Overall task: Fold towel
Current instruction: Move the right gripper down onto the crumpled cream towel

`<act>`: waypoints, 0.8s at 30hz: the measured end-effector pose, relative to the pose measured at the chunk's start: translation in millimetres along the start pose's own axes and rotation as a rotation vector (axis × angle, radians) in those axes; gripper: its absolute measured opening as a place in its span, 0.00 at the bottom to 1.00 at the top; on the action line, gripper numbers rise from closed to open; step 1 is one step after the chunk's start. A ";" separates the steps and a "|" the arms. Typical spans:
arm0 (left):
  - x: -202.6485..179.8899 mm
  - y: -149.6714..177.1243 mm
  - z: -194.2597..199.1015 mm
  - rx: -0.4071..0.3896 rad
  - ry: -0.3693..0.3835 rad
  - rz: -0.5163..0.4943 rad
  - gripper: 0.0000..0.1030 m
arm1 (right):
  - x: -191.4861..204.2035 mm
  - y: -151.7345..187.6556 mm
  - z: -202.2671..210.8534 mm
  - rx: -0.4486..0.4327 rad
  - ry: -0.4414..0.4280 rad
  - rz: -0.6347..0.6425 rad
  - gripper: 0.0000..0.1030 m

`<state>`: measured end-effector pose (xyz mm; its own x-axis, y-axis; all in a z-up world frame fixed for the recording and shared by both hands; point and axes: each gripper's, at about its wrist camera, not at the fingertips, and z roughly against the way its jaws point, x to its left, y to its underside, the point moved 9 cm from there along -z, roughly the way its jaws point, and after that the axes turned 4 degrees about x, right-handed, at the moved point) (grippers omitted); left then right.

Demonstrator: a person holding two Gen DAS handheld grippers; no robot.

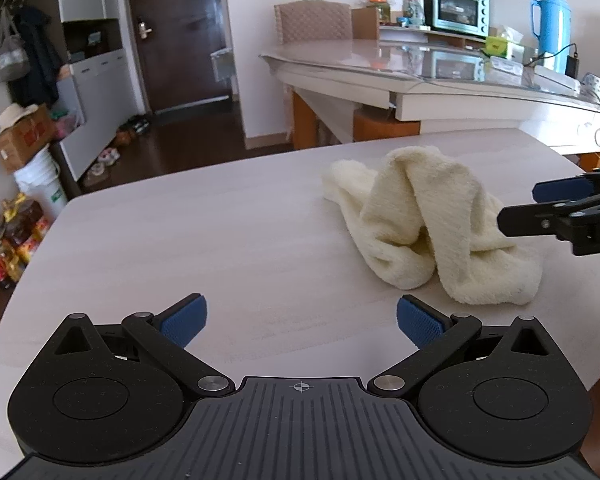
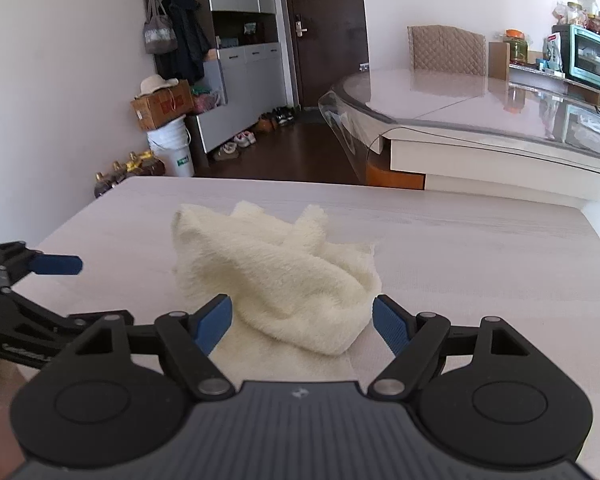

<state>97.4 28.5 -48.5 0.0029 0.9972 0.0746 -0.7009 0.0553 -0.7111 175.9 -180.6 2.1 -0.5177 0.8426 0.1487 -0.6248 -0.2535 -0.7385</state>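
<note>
Cream fluffy towel [image 1: 428, 228] lies crumpled on the table [image 1: 180, 240], both grippers spread wide, empty

Loads of bare table [image 1: 188, 240] is left open from 9 to 12 o'clock of the crumpled towel [image 1: 432, 228]. At 3 o'clock the way is blocked by the right gripper [image 1: 520, 208], spread wide.

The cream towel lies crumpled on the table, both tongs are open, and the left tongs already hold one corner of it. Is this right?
Not quite. The left tongs hold nothing: the left wrist view shows them open over the bare table, apart from the towel. The towel is crumpled, and the right tongs are open too.
</note>
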 end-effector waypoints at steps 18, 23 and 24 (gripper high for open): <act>8.3 -1.9 -16.9 0.025 -0.016 0.000 1.00 | -4.2 -13.2 -25.9 0.031 -0.014 0.010 0.75; 10.4 -1.0 -19.3 0.035 -0.019 -0.002 1.00 | -2.5 -12.7 -31.4 0.038 -0.017 0.015 0.75; 11.1 -1.1 -19.9 0.038 -0.020 -0.003 1.00 | -2.1 -12.6 -32.5 0.039 -0.018 0.016 0.75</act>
<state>112.3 40.4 -60.8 -0.0088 0.9958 0.0914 -0.7275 0.0563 -0.6838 203.9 -163.7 -10.4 -0.5381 0.8296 0.1489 -0.6384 -0.2858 -0.7146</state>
